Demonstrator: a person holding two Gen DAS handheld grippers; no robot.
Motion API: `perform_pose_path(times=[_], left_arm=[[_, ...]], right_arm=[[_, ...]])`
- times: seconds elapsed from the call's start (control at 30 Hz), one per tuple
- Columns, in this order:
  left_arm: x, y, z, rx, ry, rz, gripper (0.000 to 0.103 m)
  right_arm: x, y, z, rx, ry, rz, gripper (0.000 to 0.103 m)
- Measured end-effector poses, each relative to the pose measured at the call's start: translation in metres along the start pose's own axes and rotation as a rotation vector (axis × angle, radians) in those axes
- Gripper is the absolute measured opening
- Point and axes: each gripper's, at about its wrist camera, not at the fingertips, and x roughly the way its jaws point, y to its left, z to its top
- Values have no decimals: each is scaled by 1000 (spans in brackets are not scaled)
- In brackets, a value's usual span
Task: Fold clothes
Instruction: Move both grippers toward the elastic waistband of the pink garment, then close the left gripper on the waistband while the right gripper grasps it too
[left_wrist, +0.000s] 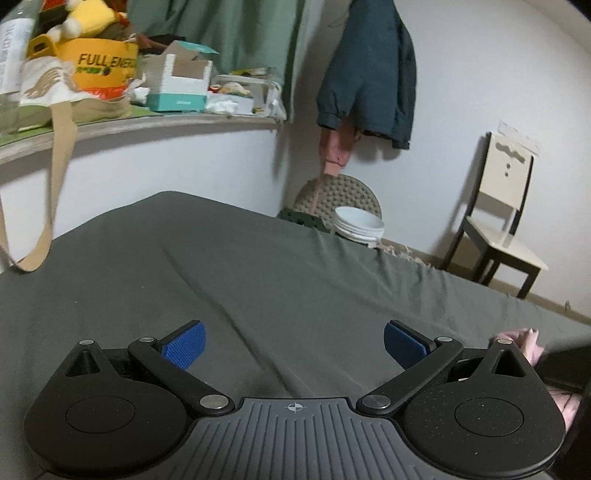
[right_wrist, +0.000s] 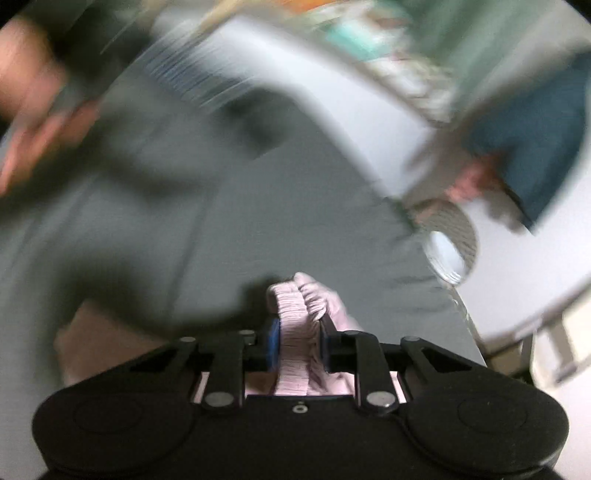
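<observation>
A pale pink garment (right_wrist: 303, 317) with a ribbed, elastic edge is bunched between the blue pads of my right gripper (right_wrist: 297, 332), which is shut on it above the grey bed sheet (right_wrist: 258, 206). That view is smeared by motion. In the left wrist view my left gripper (left_wrist: 293, 345) stands wide open over the grey sheet (left_wrist: 258, 266) with nothing between its fingers. A bit of the pink garment (left_wrist: 524, 341) shows at the right edge, beside the left gripper's right finger.
A cluttered shelf (left_wrist: 147, 122) with boxes and an orange bag runs along the wall at left. A dark teal jacket (left_wrist: 373, 74) hangs in the corner. A white bucket (left_wrist: 358, 225) and a small chair (left_wrist: 498, 229) stand past the bed's far edge. A person's blurred hand (right_wrist: 33, 122) shows at upper left.
</observation>
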Motion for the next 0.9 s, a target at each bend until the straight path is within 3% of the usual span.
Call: perform_pose_path(times=[0.03,0.13,0.23,0.37,0.47,0.53,0.6,0.67,0.77,0.9], left_arm=[[-1,0,0,-7,1,-7,103],[-2,0,2,-53,4,-36,103],[-1,-5,0,-77,21,-98,103],[-1,-26,-6,-20,93,-270,103],[-5,-53,-13,125,170,-396,103],[-11,-73,-19,258,198,-443,103],[-16,-88,-25,348,206,-465,103],[-17,-99,-30,391,222,-474,103],[-11,-104,-32,372,256,-429,103],[5,-94,-28,268,288,-395,102]], right_arm=[[-2,-11,-3,65,-13,-21,20],[-29,-80,-30,466,-89,-113,18],[-52,-123,-87,803,-103,-246,13],[-65,-133,-153,960,-51,-250,12],[-71,-130,-171,942,-25,-257,14],[-76,-131,-173,937,-50,-230,27],[-76,-132,-167,877,-68,-207,49],[-62,-132,-147,748,-28,-192,50],[-36,-130,-119,574,39,-179,50],[-5,-127,-95,393,114,-181,49]])
